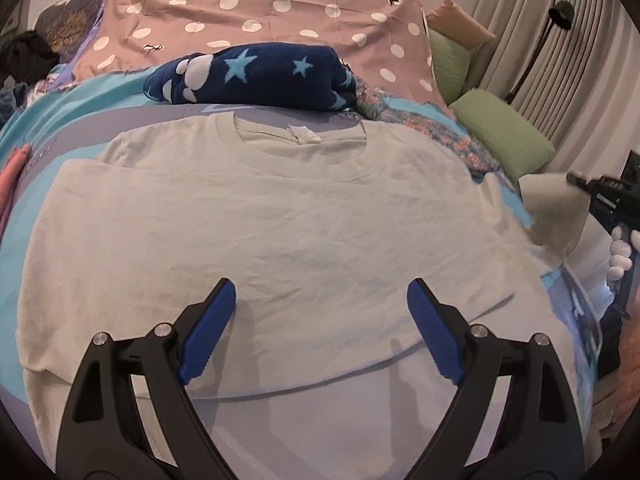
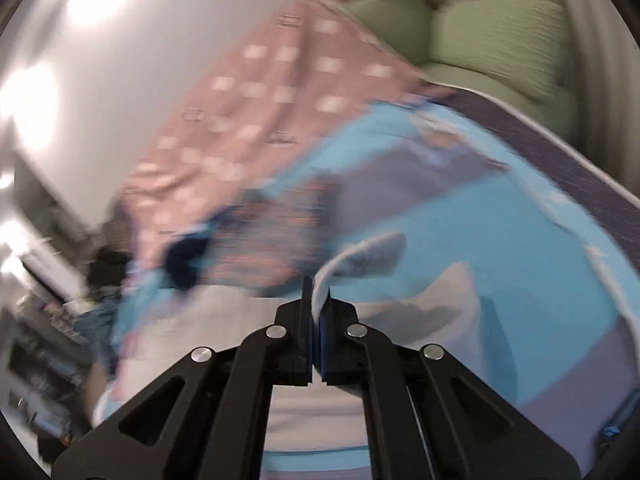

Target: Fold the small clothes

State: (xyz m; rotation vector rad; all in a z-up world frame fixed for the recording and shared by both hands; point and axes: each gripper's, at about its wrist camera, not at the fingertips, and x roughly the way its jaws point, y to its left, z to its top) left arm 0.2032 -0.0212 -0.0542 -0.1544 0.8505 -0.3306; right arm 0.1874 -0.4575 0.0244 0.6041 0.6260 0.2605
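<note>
A pale grey T-shirt (image 1: 280, 216) lies spread on the bed, collar toward the far side, its left side folded inward. My left gripper (image 1: 320, 296) is open and empty, hovering just above the shirt's lower middle. My right gripper (image 2: 318, 292) is shut on the shirt's right sleeve edge (image 2: 360, 252) and holds it lifted above the bedding. The right wrist view is motion-blurred. The right gripper also shows at the right edge of the left wrist view (image 1: 576, 179), beside the raised sleeve (image 1: 552, 208).
The bed cover (image 1: 12, 240) is turquoise and grey. A folded navy star blanket (image 1: 256, 76) lies beyond the collar, with a pink polka-dot cover (image 1: 260, 12) behind. Green pillows (image 1: 504, 136) and curtains (image 1: 580, 60) are at right. Dark clutter (image 2: 52, 344) lies off the bed's left.
</note>
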